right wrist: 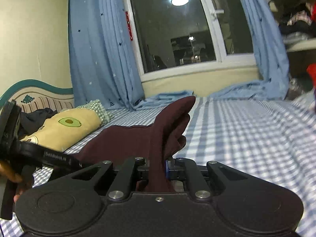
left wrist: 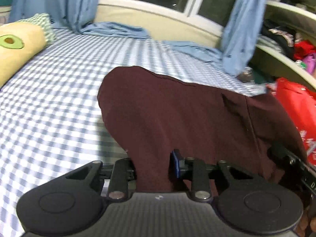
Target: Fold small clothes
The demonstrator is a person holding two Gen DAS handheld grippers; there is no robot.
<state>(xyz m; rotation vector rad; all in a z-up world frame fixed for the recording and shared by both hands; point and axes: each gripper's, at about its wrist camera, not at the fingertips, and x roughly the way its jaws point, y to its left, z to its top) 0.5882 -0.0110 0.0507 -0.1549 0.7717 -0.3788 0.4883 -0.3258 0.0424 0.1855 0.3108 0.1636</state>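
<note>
The dark maroon cloth garment (left wrist: 177, 114) hangs between the 2 tongs, lifted above the bed. The left gripper (left wrist: 153, 167) pinches a gathered fold of it: the fabric fills the gap between its black fingers, and a blue pad (left wrist: 175, 164) presses against the cloth on one side. The right gripper (right wrist: 157, 167) is pressed nearly together on another bunch of the same garment (right wrist: 158, 134), which rises from its jaws and flops forward in soft peaks. In the right wrist view the left gripper's black body (right wrist: 39, 156) shows at the left edge, with the cloth stretched between the 2 tools.

Below lies a bed covered in a blue-and-white checked sheet (left wrist: 59, 98). A pale yellow pillow with an avocado print (right wrist: 65, 130) rests near the striped headboard with a teal rim (right wrist: 39, 92). Light blue curtains with small stars (right wrist: 98, 49) hang at both sides of a dark window (right wrist: 173, 29), their hems pooling on the mattress.

At the right, a pale open shelf (left wrist: 282, 57) holds jumbled dark, red and pink clothes (left wrist: 296, 47). A red bag (left wrist: 296, 102) sits beside the bed.
</note>
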